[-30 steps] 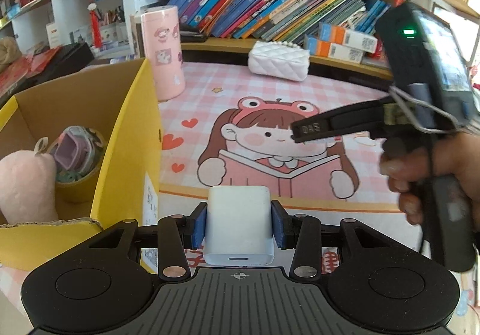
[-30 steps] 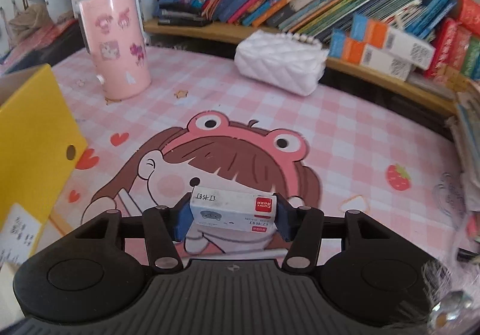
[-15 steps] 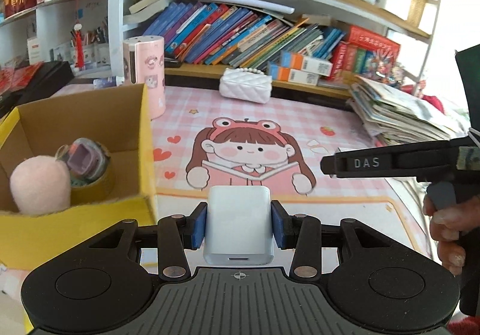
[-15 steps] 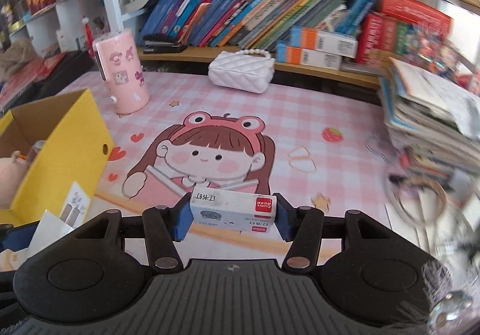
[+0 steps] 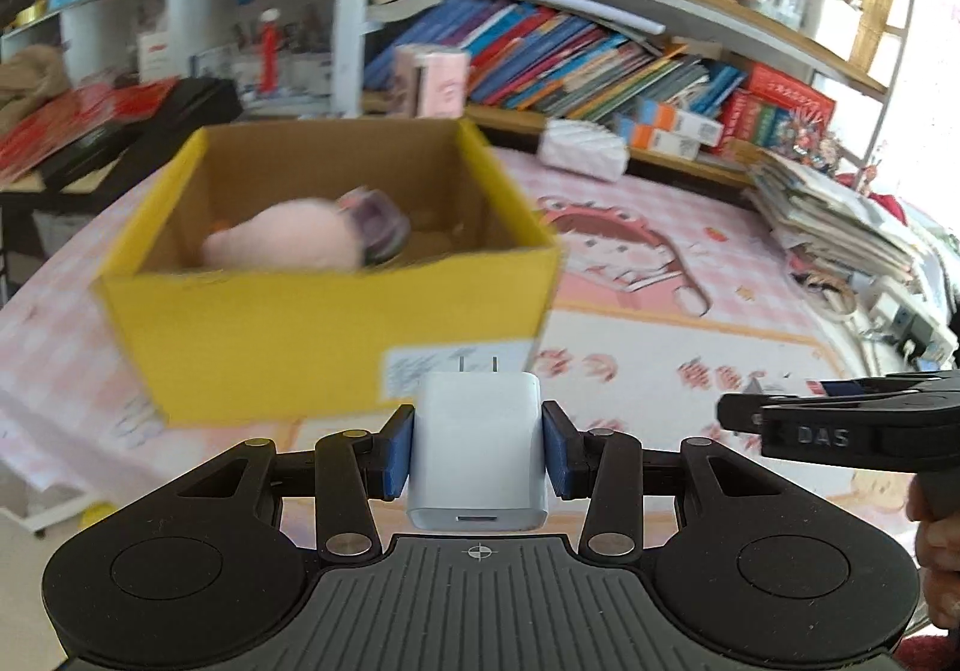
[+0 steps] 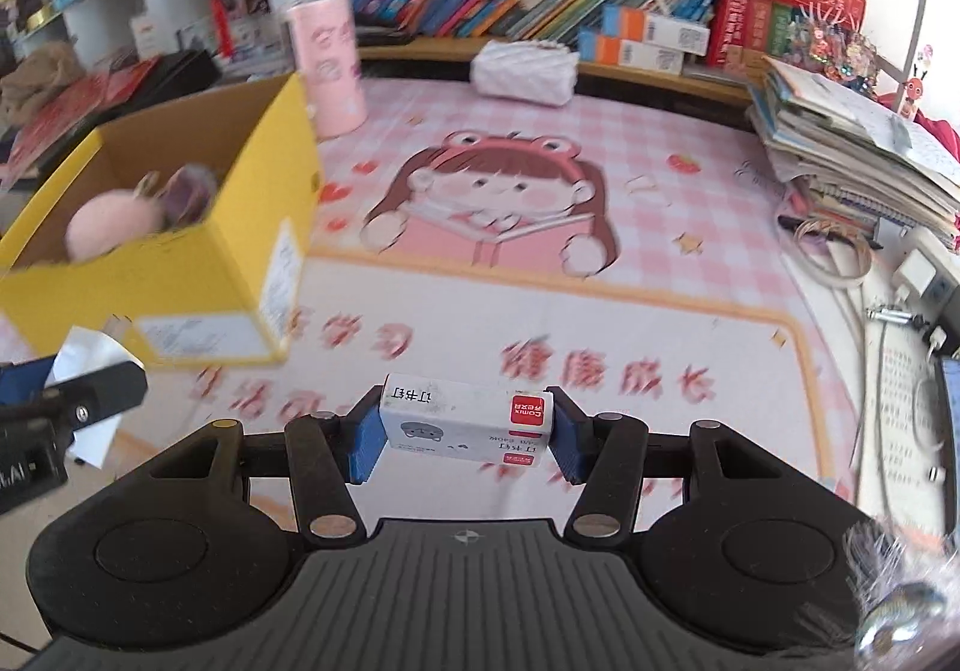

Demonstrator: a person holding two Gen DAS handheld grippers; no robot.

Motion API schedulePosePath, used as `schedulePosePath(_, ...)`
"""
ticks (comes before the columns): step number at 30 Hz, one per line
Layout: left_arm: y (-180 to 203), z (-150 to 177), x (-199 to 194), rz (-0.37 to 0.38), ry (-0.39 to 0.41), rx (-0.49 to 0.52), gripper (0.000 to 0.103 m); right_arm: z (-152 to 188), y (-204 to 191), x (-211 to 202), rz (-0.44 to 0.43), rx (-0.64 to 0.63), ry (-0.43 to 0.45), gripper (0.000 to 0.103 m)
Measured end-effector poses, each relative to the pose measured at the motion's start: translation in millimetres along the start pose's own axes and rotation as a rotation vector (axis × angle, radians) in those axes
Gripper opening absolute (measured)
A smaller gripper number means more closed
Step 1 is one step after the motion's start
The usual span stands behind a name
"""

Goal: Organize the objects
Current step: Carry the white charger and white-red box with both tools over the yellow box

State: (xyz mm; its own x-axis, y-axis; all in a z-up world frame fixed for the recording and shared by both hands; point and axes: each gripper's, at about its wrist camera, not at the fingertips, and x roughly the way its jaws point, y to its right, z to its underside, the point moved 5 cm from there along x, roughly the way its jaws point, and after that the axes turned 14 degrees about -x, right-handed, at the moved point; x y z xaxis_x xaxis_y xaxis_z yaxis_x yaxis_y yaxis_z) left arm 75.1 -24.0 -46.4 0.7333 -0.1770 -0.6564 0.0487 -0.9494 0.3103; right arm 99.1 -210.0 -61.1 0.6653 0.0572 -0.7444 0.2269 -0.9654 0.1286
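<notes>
Bookshelf-backed tabletop (image 6: 690, 263) w/ pink mat. Left tongs (image 5: 477, 452) clamped on white charger (image 5: 477, 449), right tongs (image 6: 462, 431) on staple box (image 6: 465, 422). Mid-carry; next: lift over yellow box (image 5: 336, 335) rim, drop in.

Box (image 5: 336, 335) at the mat's (image 6: 690, 227) left, plush toy (image 5: 282, 245) inside; purse (image 6: 522, 71) behind, paper stack (image 6: 852, 155) right
</notes>
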Motion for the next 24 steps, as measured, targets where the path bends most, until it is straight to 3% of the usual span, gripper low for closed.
schedulePosePath(13, -59.0, 20.7, -38.1, -0.025, -0.019, -0.019, 0.041, 28.4, -84.9, -10.4, -0.107, -0.028, -0.062, 0.052)
schedulePosePath(24, -89.1, 19.8, -59.6, -0.047, 0.014, -0.052, 0.041, 26.9, -128.6, -17.4, -0.157, -0.085, -0.068, 0.052)
